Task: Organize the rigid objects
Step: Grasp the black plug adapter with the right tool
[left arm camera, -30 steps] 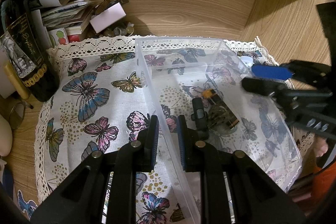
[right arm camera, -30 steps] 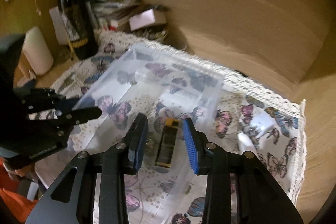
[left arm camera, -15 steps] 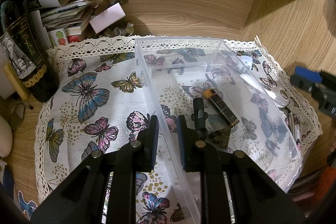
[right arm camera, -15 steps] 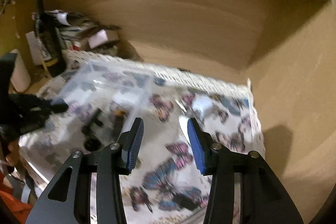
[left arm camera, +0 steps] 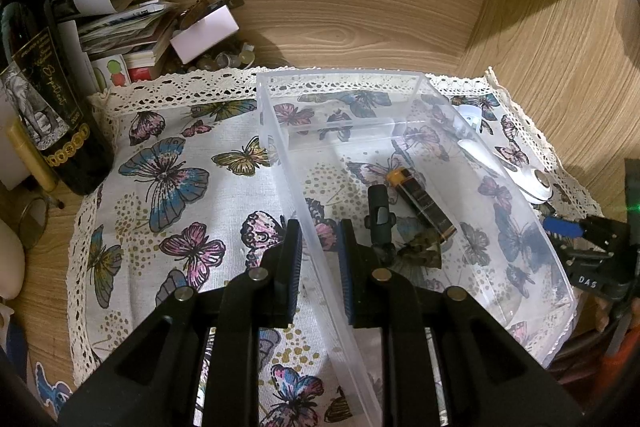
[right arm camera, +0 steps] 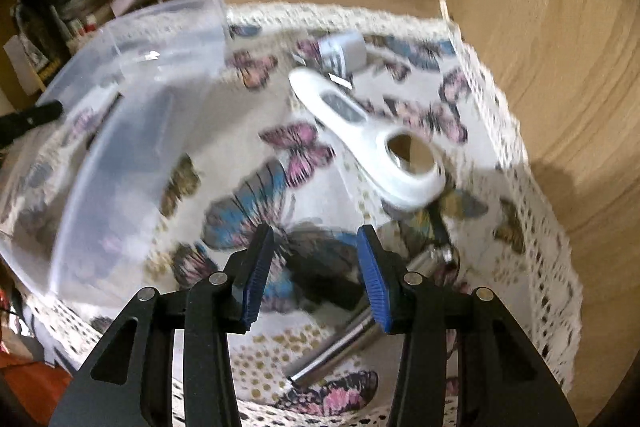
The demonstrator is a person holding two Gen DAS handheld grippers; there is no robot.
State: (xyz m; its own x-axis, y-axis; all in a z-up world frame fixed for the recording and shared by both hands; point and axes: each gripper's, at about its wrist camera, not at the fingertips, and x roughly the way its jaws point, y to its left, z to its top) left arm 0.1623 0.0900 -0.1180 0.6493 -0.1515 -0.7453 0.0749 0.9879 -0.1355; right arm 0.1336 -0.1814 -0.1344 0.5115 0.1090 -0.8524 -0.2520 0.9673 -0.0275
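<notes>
The butterfly-print cloth [left arm camera: 168, 187] with its lace edge covers the table, and the clear plastic bin [left arm camera: 400, 95] stands on it. The left gripper [left arm camera: 318, 259] straddles the bin's near wall, its fingers narrowly apart with the wall between them, though whether they actually pinch it I cannot tell. Inside lie a black-and-orange battery [left arm camera: 424, 201], a small black clip-like piece [left arm camera: 379, 217] and a dark crumpled scrap [left arm camera: 424, 251]. The right gripper [right arm camera: 316, 267], open and empty, was over the bin a second ago; it now hangs above the cloth to the bin's right, with a white handheld gadget [right arm camera: 368, 131] ahead of it and a metal rod [right arm camera: 336, 351] below. "DAS" shows on the right gripper's body.
</notes>
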